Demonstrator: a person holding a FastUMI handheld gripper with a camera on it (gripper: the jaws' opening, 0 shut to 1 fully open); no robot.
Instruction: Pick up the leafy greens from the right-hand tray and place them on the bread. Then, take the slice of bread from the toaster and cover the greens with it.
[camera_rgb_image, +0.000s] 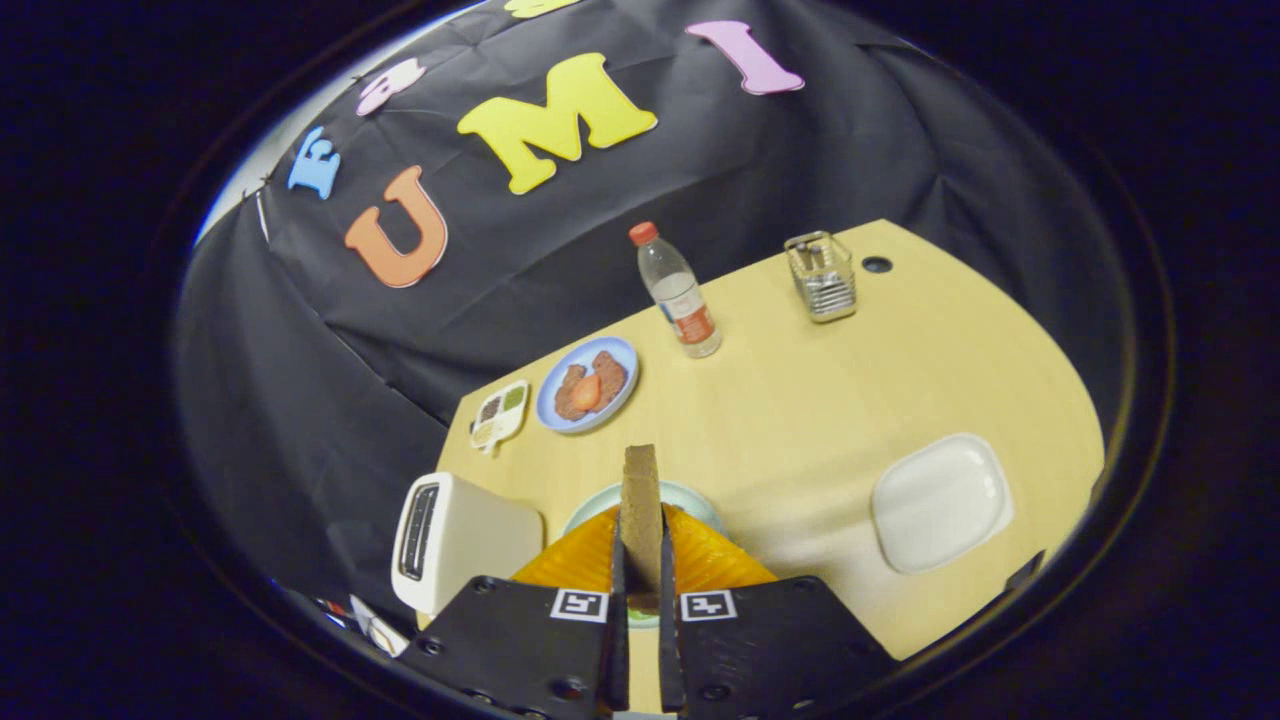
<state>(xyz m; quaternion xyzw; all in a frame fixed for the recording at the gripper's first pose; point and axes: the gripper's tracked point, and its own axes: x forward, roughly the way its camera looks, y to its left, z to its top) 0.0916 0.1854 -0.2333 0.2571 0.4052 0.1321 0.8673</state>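
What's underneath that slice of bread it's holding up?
Below the bread slice, clamped edge-on in the hand-held gripper, the rim of a pale green plate shows. The slice and fingers cover whatever lies on that plate.

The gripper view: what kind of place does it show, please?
Probably a staged recording booth, not a real kitchen: black cloth wall behind a pale wooden table laid out with a white toaster and blue plate of food. The hand-held gripper is shut on a brown bread slice.
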